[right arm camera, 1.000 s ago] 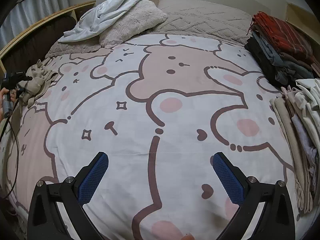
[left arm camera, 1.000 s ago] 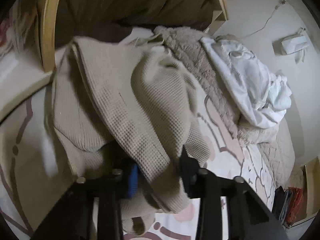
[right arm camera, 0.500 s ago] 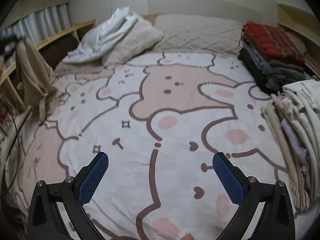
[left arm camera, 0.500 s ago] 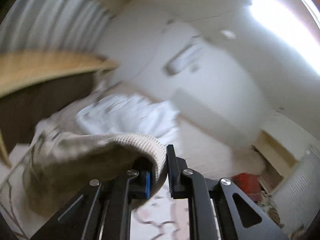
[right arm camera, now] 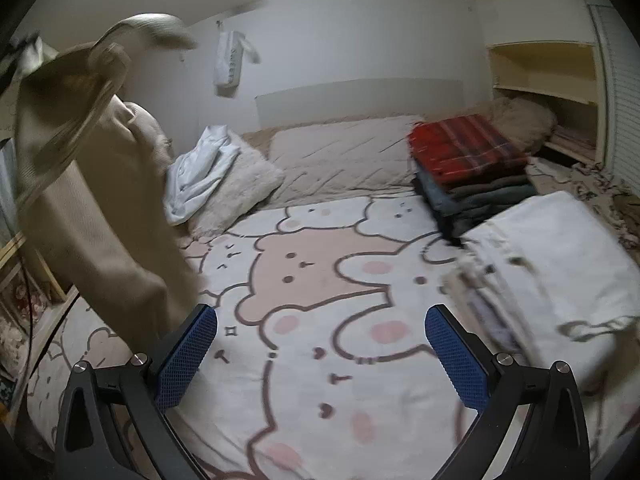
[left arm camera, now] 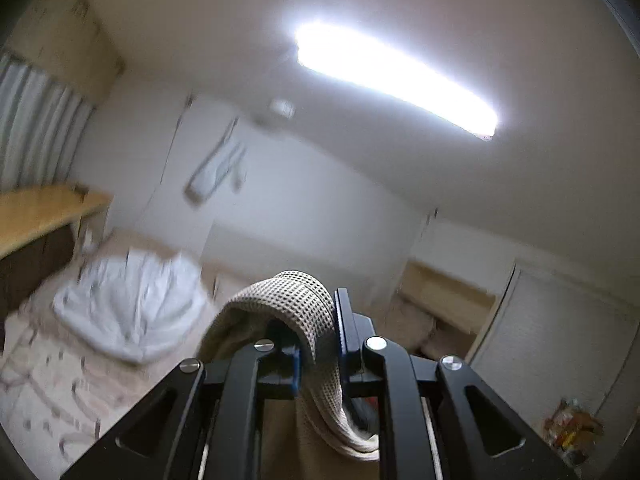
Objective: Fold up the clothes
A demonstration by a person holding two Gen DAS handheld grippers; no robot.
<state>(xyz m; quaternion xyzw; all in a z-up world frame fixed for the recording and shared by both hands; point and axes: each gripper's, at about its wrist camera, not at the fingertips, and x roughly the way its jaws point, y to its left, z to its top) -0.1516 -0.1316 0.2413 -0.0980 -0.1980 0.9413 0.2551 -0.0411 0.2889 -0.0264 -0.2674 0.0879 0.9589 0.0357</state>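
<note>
My left gripper [left arm camera: 320, 340] is shut on a fold of the beige waffle-knit garment [left arm camera: 296, 304], which loops over the left finger and hangs down behind it. The right wrist view shows that same beige garment [right arm camera: 104, 208] lifted high at the left, dangling above the edge of the bed. My right gripper [right arm camera: 320, 352] stands open over the bear-print bedspread [right arm camera: 320, 272] with nothing between its blue pads [right arm camera: 188, 356].
A crumpled white garment [right arm camera: 200, 176] lies on a fluffy pillow [right arm camera: 240, 192] at the head of the bed. A stack of folded dark and red clothes [right arm camera: 468, 168] and a pile of pale ones [right arm camera: 552, 256] stand at the right. A wooden bed rail [left arm camera: 44, 208] runs along the left.
The left gripper closed on the beige garment, rose and tipped up towards the wall and ceiling, pulling the garment off the bed. The right gripper rose and tilted up, still open.
</note>
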